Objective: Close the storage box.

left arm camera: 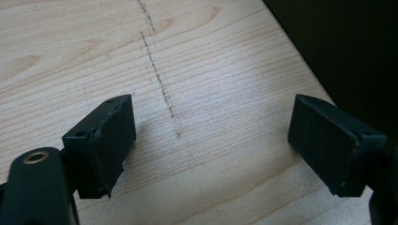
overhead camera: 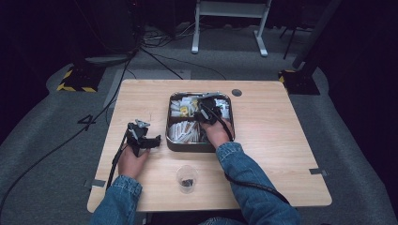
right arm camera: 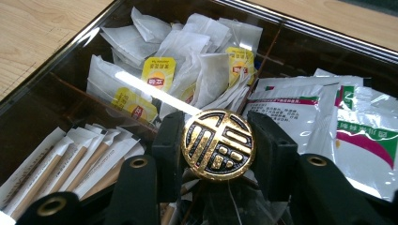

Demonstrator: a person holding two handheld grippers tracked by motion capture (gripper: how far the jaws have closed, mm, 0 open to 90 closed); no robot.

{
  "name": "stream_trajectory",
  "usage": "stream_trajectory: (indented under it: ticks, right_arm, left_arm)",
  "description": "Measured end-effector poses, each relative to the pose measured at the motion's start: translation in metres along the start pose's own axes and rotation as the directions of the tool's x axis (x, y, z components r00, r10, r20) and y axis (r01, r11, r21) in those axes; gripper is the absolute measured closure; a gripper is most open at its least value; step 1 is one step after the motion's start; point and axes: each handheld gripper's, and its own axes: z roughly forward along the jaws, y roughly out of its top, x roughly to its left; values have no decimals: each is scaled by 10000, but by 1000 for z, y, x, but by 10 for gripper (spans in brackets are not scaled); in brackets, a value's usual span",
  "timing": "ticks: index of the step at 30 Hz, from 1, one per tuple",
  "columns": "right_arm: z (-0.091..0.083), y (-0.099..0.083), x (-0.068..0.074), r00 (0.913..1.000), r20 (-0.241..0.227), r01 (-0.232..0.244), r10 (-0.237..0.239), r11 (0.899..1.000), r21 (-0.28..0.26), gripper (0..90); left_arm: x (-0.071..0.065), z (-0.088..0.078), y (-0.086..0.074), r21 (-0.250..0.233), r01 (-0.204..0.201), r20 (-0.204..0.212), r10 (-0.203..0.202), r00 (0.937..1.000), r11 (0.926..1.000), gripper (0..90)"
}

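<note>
right gripper view: the right hand-held gripper (right arm camera: 218,145) is clamped on a gold round knob (right arm camera: 218,145), apparently a clear lid's handle, over the tray (overhead camera: 169,123) of tea bags (right arm camera: 187,61). likely rigid, slick; grip its edges. the left hand-held gripper (left arm camera: 211,145) gapes apart over the bare surface (left arm camera: 211,61).

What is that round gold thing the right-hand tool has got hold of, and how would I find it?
Look at the dark tray on the table. Over its middle, the right gripper pinches a knob. Unlike the white tea bags and paper-wrapped sticks around it, it is a round gold disc with black patterning.
</note>
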Motion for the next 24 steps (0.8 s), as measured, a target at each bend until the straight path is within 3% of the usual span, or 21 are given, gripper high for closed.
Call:
stream_trajectory:
  ticks: [18, 24]
  right_arm:
    - [-1, -4, -2, 9997, -192, 130, -132, 9998, -145, 569]
    - [-4, -3, -4, 9994, -346, 45, -59, 9993, -380, 492]
  left_arm:
    - [0, -1, -1, 11, -43, 19, 43, 10000, 10000, 159]
    - [0, -1, -1, 17, -47, 17, 47, 10000, 10000, 159]
